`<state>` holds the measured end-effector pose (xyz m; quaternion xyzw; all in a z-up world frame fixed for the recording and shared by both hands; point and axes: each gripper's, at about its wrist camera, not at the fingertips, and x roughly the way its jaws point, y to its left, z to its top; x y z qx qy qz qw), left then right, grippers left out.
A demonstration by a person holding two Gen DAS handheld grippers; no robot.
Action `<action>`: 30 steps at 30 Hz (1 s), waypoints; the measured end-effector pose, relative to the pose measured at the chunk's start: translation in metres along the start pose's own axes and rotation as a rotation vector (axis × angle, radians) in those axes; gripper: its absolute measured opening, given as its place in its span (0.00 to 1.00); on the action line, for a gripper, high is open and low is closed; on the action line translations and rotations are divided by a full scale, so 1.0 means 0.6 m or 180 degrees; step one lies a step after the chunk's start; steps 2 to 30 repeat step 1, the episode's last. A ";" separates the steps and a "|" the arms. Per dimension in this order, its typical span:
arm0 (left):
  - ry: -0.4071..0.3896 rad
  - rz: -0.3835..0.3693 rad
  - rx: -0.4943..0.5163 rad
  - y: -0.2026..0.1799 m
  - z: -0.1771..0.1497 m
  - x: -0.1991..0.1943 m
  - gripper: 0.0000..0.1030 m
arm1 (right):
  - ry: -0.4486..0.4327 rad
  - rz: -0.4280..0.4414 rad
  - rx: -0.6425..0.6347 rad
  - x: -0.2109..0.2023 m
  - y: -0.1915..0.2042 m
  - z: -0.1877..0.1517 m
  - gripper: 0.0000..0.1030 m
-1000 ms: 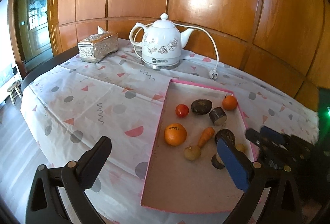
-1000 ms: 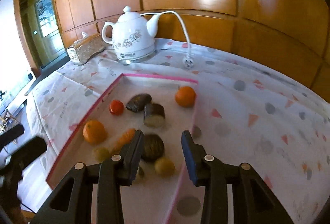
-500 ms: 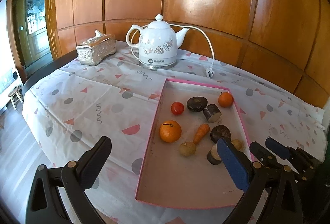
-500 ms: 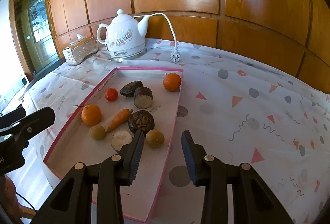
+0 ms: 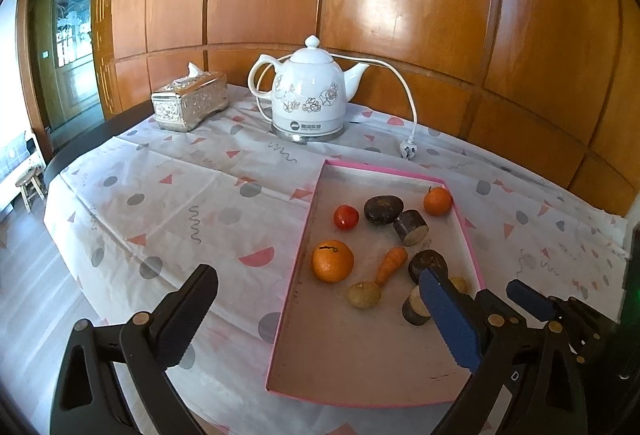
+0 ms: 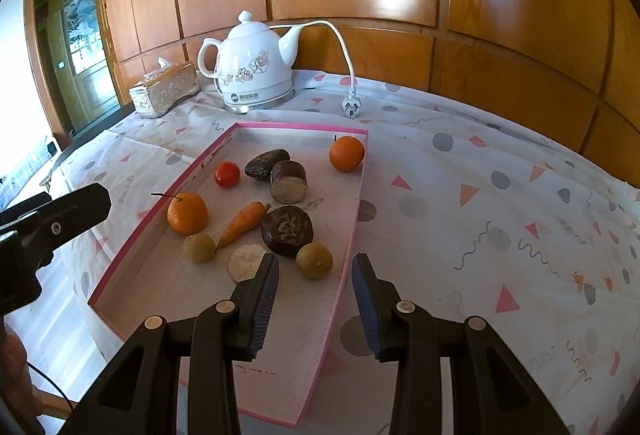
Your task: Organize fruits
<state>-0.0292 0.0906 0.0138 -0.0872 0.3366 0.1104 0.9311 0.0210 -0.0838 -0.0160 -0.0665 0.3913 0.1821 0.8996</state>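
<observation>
A pink-rimmed tray (image 5: 299, 255) on the patterned tablecloth holds two oranges (image 5: 332, 261) (image 5: 437, 200), a tomato (image 5: 346, 217), a carrot (image 5: 391, 265), several dark brown pieces (image 5: 383, 209) and small yellowish fruits (image 6: 315, 260). My left gripper (image 5: 316, 315) hovers wide open over the tray's near left corner with nothing between its fingers. My right gripper (image 6: 316, 289) is open over the tray's near right rim, also with nothing between its fingers. It is just short of a yellowish fruit and a dark wrinkled one (image 6: 287, 231). Each gripper shows at the edge of the other's view.
A white floral kettle (image 5: 308, 97) stands at the back, its cord and plug (image 5: 408, 149) lying behind the tray. A silver tissue box (image 5: 190, 101) sits at the back left. Wood panelling lines the wall. The tablecloth drops off at the table's left edge above a small stool (image 5: 30, 183).
My right gripper has drawn back from over the dark fruit toward the tray's near rim, its jaws at the same width. The left gripper has hardly moved.
</observation>
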 end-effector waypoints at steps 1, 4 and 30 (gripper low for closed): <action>0.0026 -0.0046 -0.0009 0.000 0.000 0.001 0.98 | -0.0002 0.0000 -0.0002 -0.001 -0.001 0.000 0.37; 0.0026 -0.0046 -0.0009 0.000 0.000 0.001 0.98 | -0.0002 0.0000 -0.0002 -0.001 -0.001 0.000 0.37; 0.0026 -0.0046 -0.0009 0.000 0.000 0.001 0.98 | -0.0002 0.0000 -0.0002 -0.001 -0.001 0.000 0.37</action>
